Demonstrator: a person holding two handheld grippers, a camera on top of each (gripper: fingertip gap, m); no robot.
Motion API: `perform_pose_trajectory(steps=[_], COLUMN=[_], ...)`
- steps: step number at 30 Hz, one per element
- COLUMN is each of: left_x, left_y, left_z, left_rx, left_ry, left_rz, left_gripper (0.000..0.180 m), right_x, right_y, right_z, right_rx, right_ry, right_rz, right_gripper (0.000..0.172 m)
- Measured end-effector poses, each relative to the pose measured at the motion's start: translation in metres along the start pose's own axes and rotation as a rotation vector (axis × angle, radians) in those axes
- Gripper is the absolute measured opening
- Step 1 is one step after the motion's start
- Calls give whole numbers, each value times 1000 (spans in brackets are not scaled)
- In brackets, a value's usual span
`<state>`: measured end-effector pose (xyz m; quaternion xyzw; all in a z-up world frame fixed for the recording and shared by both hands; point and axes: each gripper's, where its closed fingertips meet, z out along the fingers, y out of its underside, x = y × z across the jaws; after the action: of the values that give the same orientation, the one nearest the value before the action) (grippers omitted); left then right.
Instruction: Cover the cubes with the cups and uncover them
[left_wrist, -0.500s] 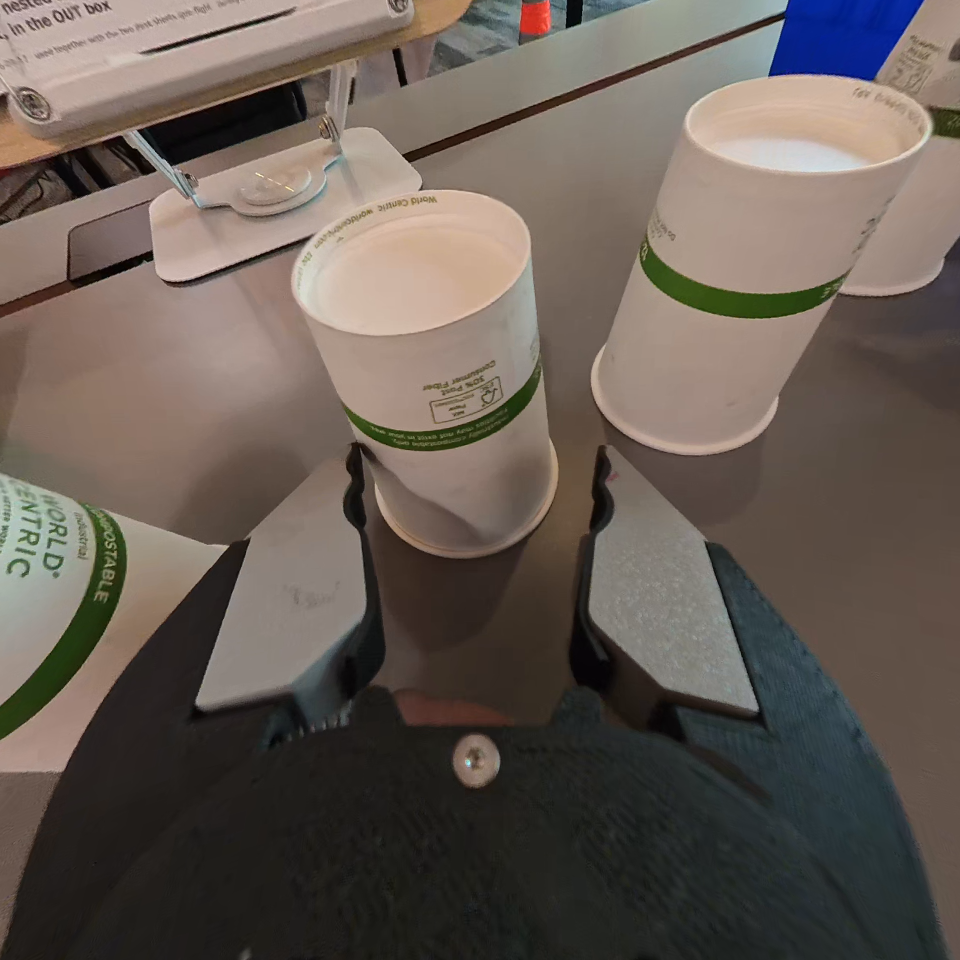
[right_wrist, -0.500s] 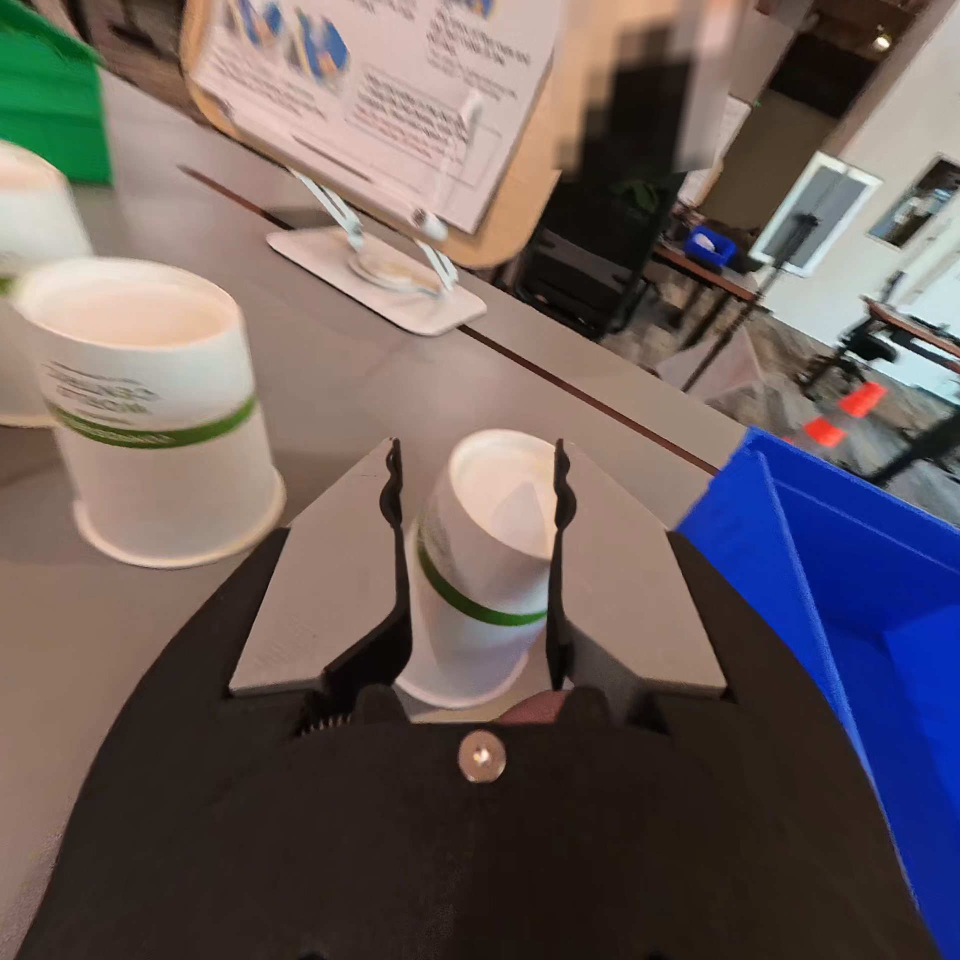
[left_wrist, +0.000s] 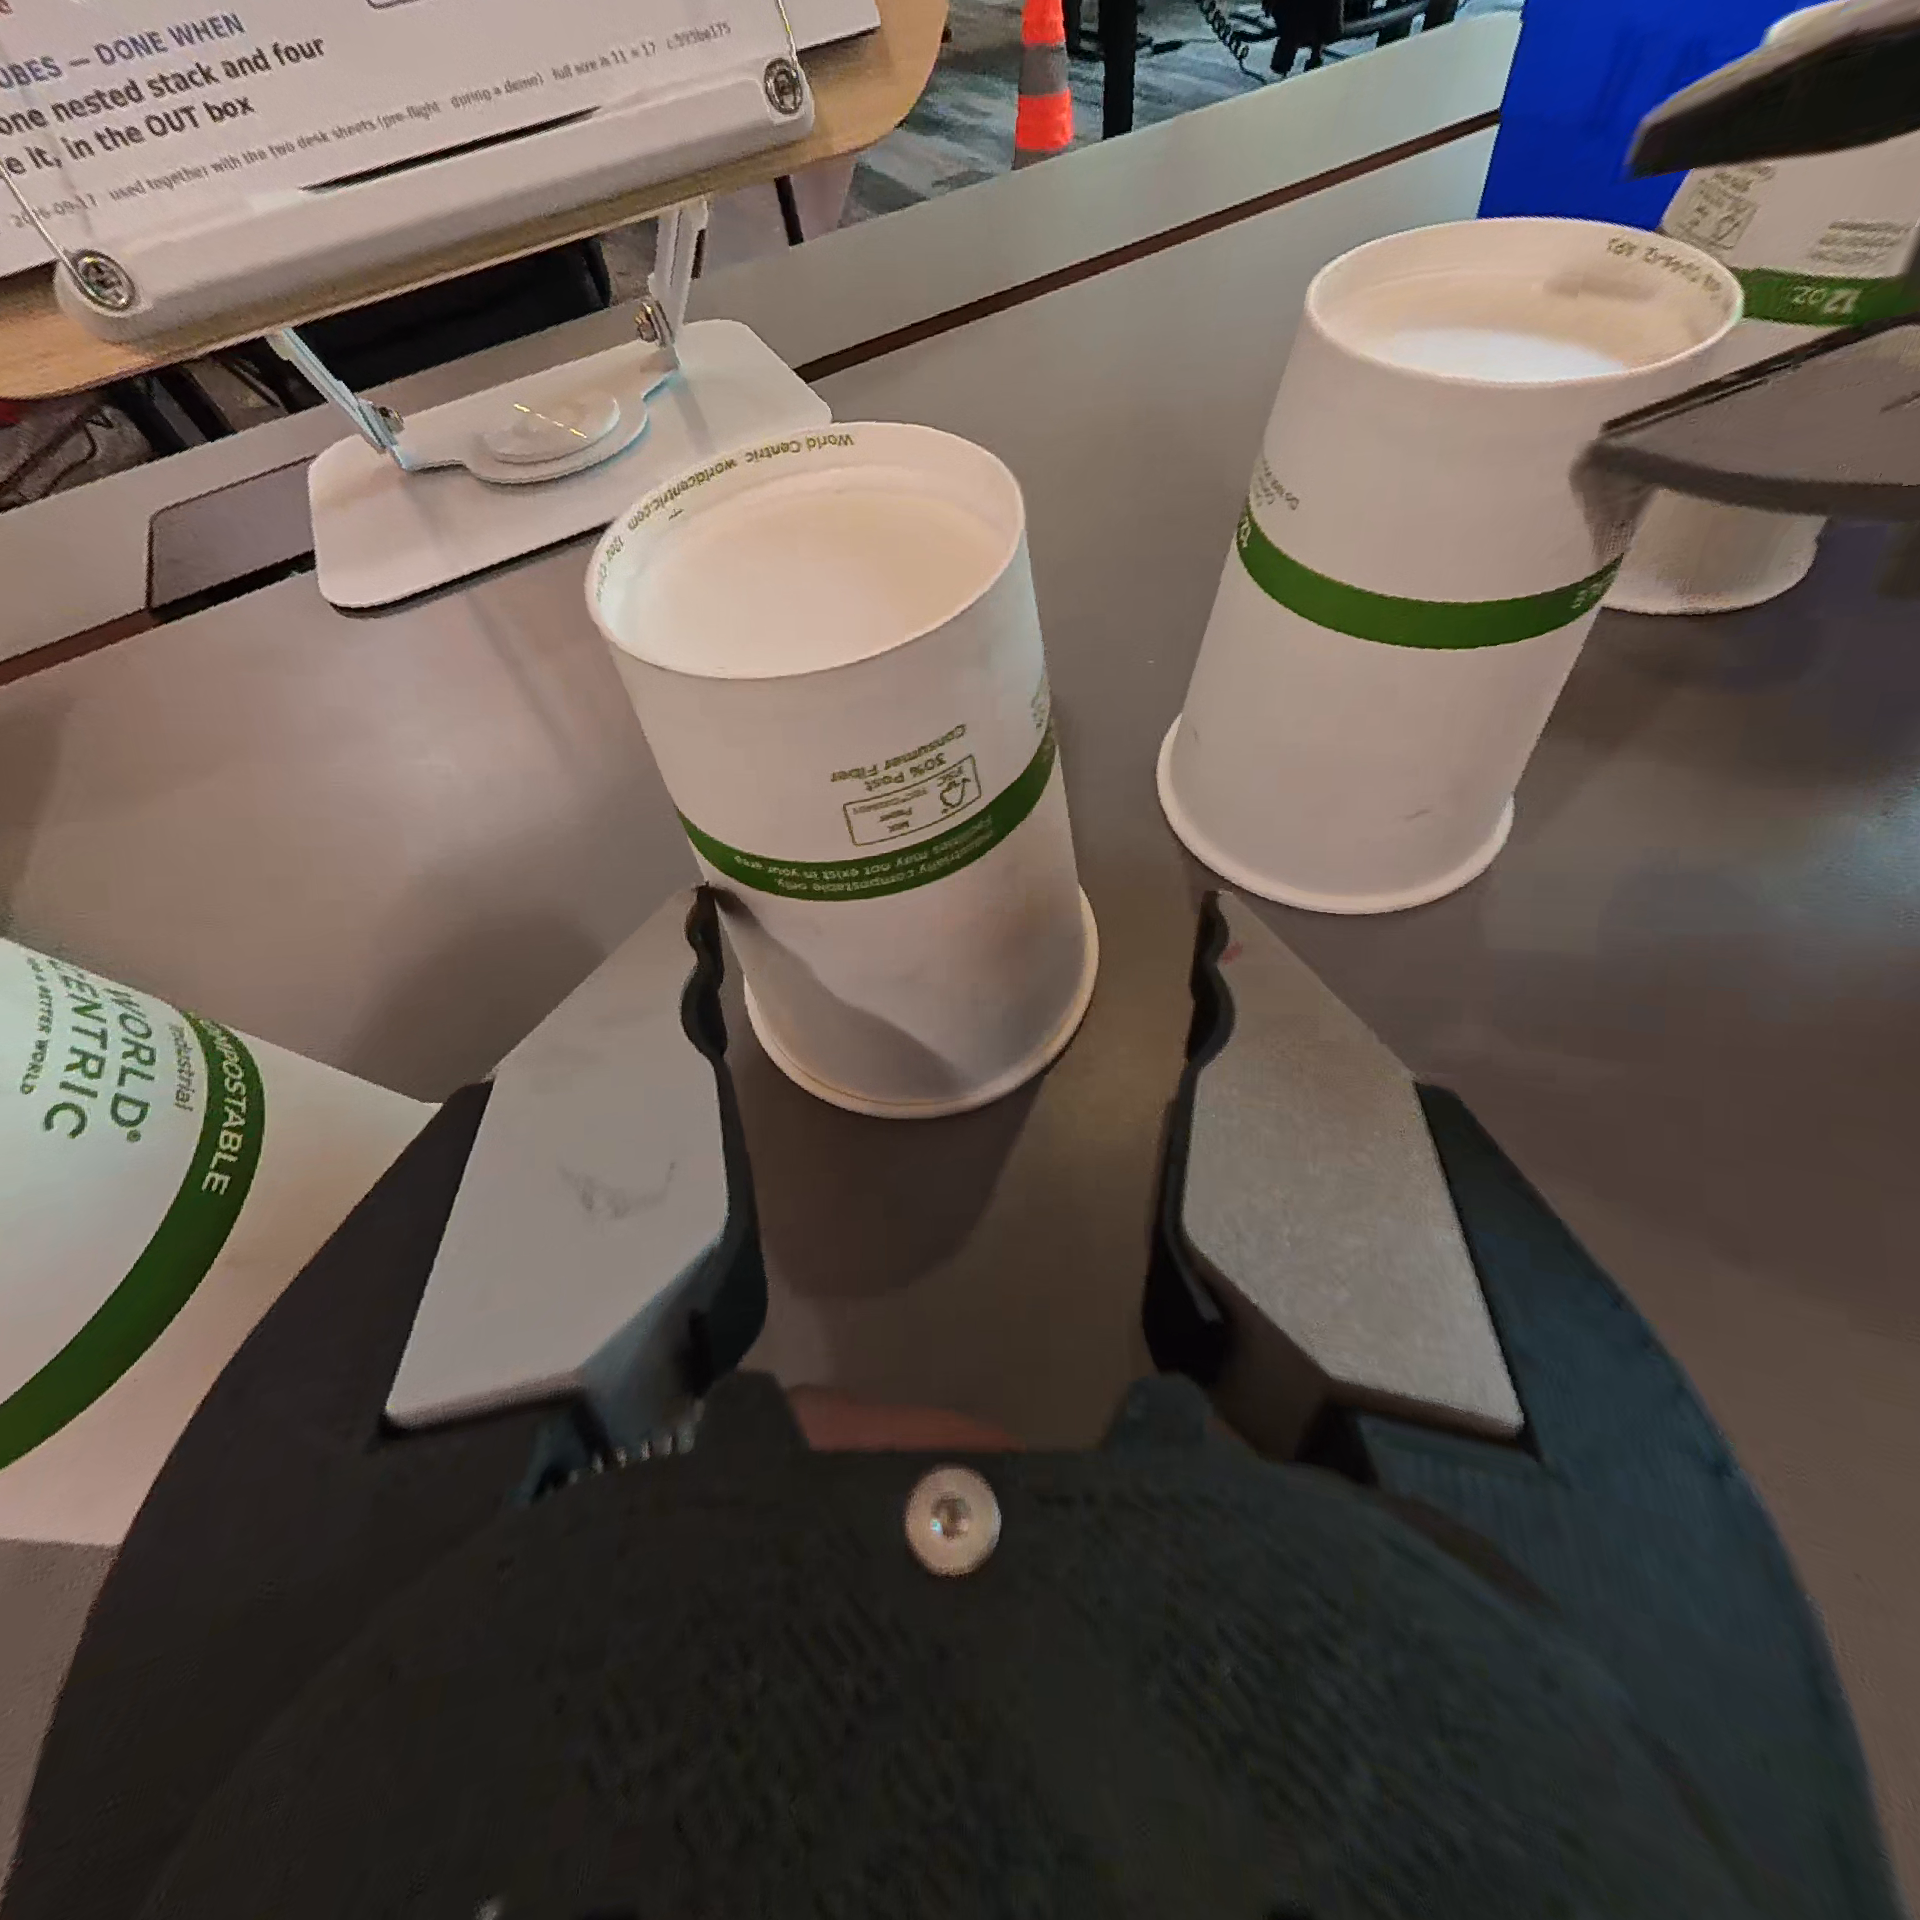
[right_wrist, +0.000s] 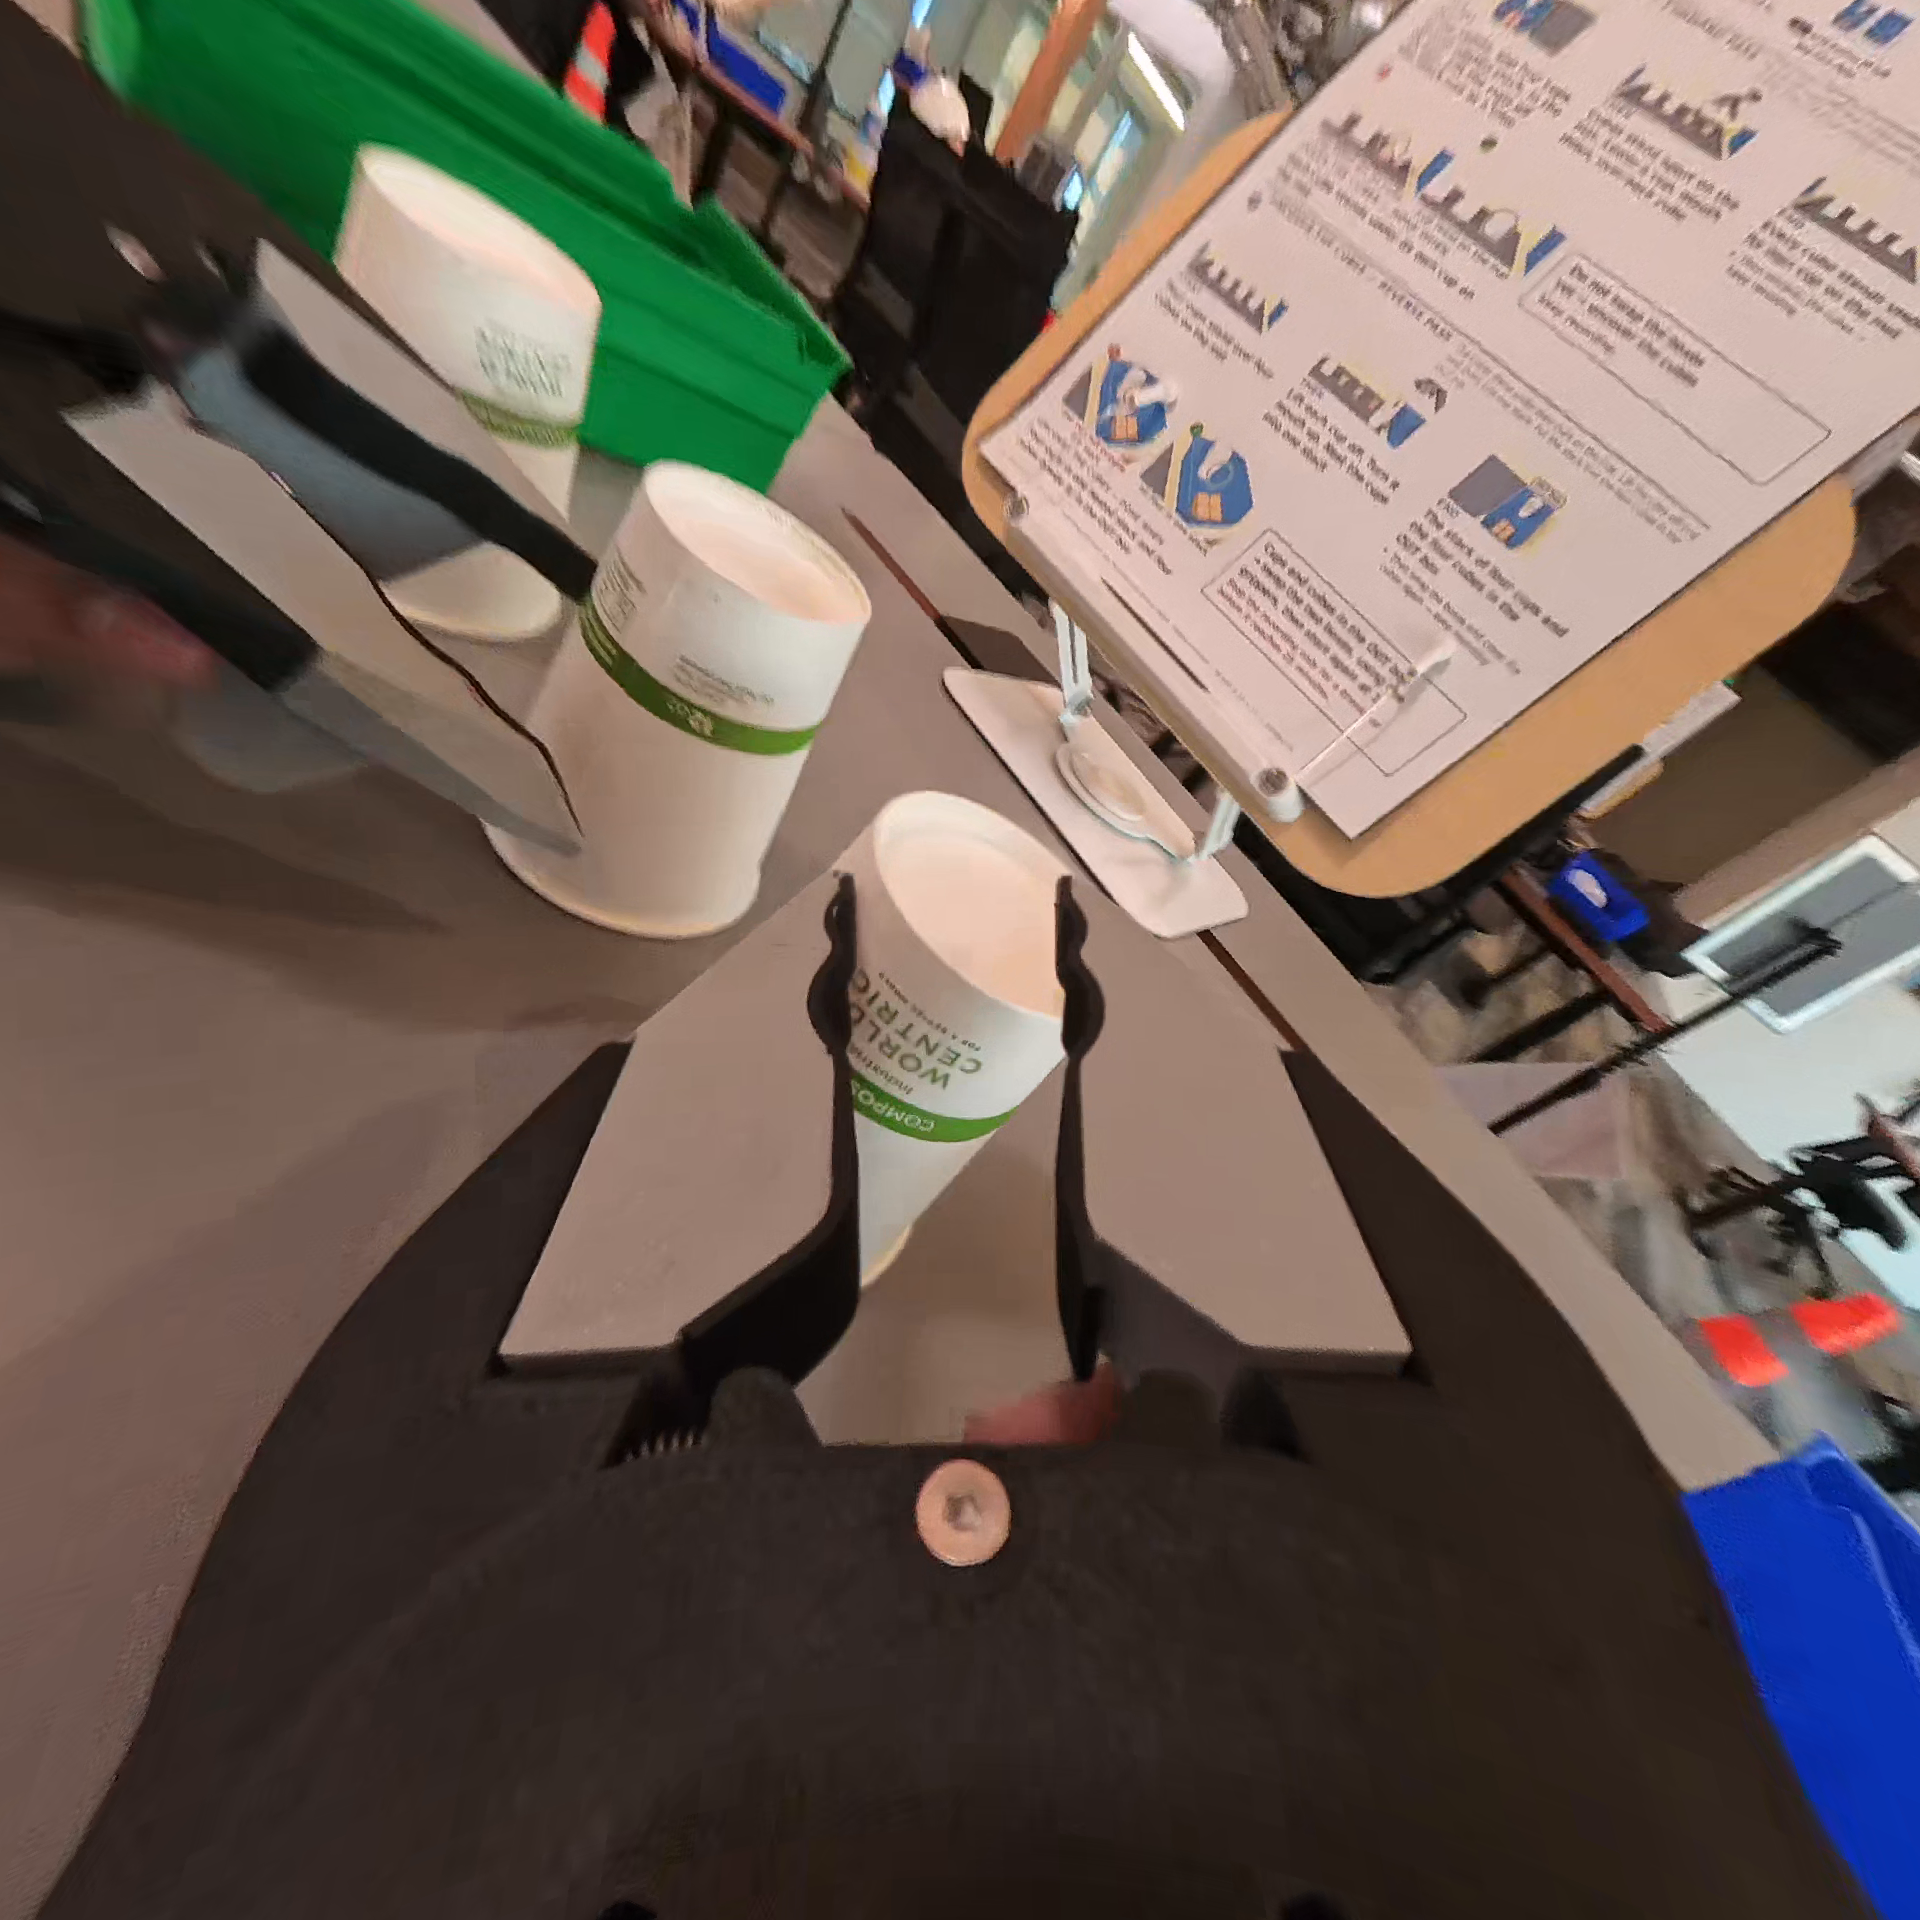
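Observation:
Several white paper cups with a green band stand upside down on the grey table. No cube shows. My left gripper is open. A dented cup stands just ahead of its fingertips; the left tip is at the cup's side and the right tip stands clear of it. Another cup stands to the right, and one cup is close at the left edge. My right gripper is shut on the rightmost cup, which leans between the pads. That cup also shows in the left wrist view.
A white document stand with a printed sheet stands at the table's far side. A green bin lies behind the far cups and a blue bin sits at the right. The left gripper shows blurred beside a middle cup.
My right gripper's jaws have closed tighter on its cup and the gripper has rolled, so the cup now leans. My left gripper has stayed open in front of the dented cup.

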<state>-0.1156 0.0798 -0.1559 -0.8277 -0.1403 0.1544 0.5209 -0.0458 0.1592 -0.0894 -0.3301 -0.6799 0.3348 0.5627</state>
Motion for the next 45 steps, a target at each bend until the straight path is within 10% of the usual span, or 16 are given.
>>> perform_pose_trajectory(steps=[7,17,25,29,45], left_x=[0,-7,127,182,182], left_y=[-1,-13,-107,-94,-62], left_z=[-1,-14,-44,-10,23], left_rx=[7,104,276,222,226], left_ry=[-4,-59,176,393,387], left_rz=[2,-15,537,718,618], left_gripper=[89,90,66,62,54], right_x=[19,45,74,78,67], right_y=[18,1,13,14,6], right_z=[-5,-39,-46,-50,-46], right_rx=[-64,144,122,128,185], right_ry=[110,19,227,268,235], right_rz=[-72,366,354,345,353], right_gripper=[19,42,42,42,37])
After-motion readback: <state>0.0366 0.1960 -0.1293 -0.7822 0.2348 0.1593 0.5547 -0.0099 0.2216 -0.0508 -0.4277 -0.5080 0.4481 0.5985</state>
